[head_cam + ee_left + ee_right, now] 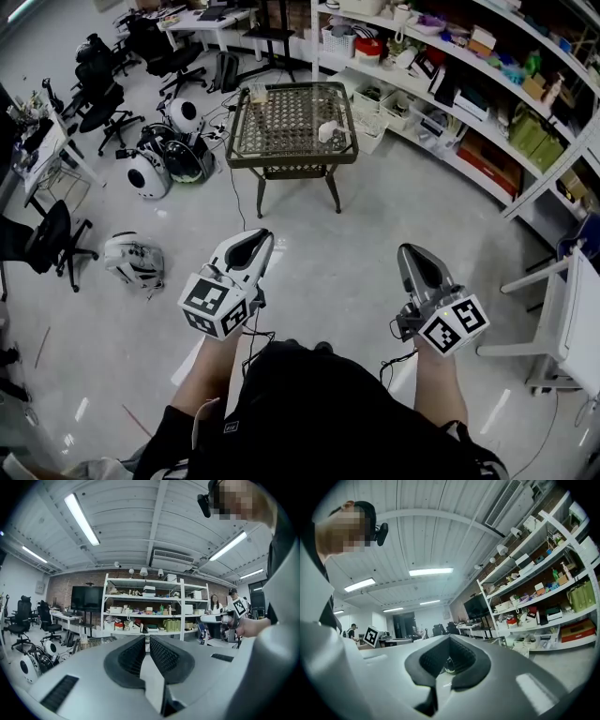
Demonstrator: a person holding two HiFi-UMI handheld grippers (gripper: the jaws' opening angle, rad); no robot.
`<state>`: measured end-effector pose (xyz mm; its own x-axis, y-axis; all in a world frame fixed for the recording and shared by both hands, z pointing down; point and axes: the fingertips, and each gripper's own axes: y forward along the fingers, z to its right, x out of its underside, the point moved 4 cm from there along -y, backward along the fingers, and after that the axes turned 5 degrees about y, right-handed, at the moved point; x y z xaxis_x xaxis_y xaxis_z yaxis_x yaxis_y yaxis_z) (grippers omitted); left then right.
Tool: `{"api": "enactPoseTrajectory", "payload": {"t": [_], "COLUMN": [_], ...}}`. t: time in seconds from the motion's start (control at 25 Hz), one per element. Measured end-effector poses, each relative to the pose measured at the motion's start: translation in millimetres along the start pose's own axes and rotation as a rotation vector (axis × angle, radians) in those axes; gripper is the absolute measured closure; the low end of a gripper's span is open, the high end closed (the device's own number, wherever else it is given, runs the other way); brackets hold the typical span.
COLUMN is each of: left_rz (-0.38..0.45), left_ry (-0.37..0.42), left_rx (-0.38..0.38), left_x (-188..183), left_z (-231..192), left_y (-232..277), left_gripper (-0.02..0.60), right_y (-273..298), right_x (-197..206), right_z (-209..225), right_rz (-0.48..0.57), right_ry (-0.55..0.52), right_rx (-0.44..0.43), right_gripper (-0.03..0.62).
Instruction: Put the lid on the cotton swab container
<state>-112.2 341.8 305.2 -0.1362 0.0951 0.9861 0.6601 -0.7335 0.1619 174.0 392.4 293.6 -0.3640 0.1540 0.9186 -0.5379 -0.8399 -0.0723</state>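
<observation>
- Head view: a person stood on a pale floor (356,225) and looked down at a claw held in each hand. The left claw (255,236) and the right claw (409,251) both pointed forward in the air, well apart from each other.
- Ahead, well apart from both claws, stood a dark table (291,161) with a wire-mesh top. A small white container (328,131) lay on the right part of the mesh. A clear box (258,92) sat near the far left corner. Both were too small to tell which one held the cotton swabs, or whether a lid was on.
- Crowded shelves (469,103) ran along the right, and black office chairs (103,103) stood at the left.
- Left gripper view: the left claw (147,641) had its two dark ribbed pads (132,656) drawn together but for a thin slit, with nothing between them. The table and shelves showed beyond.
- Right gripper view: the right claw (449,641) had its tips meeting, with a small hollow left behind them, and it held nothing.
</observation>
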Motion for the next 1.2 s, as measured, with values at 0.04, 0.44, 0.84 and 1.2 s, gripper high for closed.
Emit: {"api": "enactPoseTrajectory", "payload": {"t": [0.04, 0.44, 0.84, 1.2], "left_rz": [-0.001, -0.023, 0.001, -0.011], "left_ry": [-0.002, -0.026, -0.038, -0.072], "left_rx": [0.000, -0.024, -0.009, -0.019], "left_x": [1, 11, 9, 15], "left_z": [3, 3, -26, -86], "left_y": [1, 1, 31, 67], "left_gripper": [0.548, 0.551, 0.551, 0.551], "right_y": [-3, -8, 26, 95], "right_x": [0, 9, -3, -1], "right_z": [3, 25, 38, 59], "right_rz": [0.004, 0.008, -0.007, -0.052], "right_ry": [0.008, 0.066, 0.059, 0.074], "right_rx": [0.002, 0.007, 0.000, -0.001], "right_gripper": [0.589, 0.588, 0.586, 0.586]}}
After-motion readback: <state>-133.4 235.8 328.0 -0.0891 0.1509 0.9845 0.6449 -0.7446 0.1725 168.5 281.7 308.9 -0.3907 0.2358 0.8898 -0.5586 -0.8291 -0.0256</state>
